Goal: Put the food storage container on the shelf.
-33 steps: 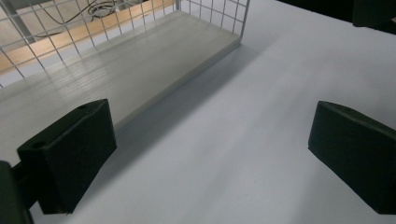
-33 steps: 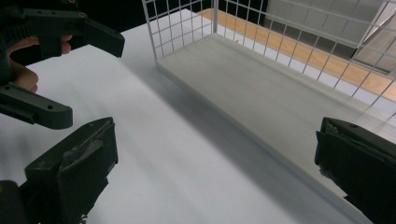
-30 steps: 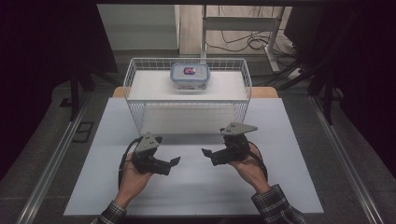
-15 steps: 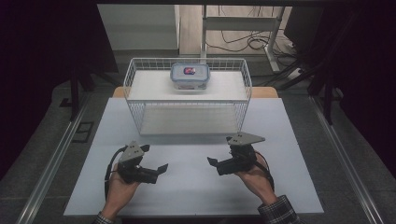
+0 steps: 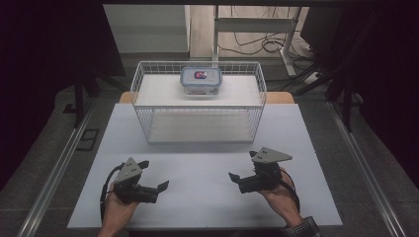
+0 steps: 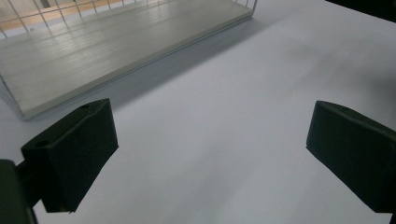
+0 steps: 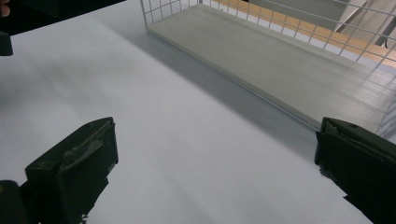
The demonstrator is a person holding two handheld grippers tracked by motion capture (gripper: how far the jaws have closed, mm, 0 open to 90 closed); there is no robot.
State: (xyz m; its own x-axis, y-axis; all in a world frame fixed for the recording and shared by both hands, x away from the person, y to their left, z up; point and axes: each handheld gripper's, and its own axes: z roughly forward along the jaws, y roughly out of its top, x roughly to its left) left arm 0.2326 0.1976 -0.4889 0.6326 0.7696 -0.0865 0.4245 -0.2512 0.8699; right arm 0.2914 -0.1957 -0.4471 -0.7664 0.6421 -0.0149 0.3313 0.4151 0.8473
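Both grippers are drawing back toward the bottom of the frame, away from the basket (image 5: 197, 106). Left gripper (image 5: 157, 186) and right gripper (image 5: 236, 178) are gaping wide, holding nothing, hovering over the white table (image 5: 202, 163). Dark room behind.

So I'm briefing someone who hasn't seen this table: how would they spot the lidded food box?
Start at the white wire basket standing at the far side of the white table. On its upper shelf, near the back middle, sits the small clear box, the only item there, with a red-and-blue label on its lid.
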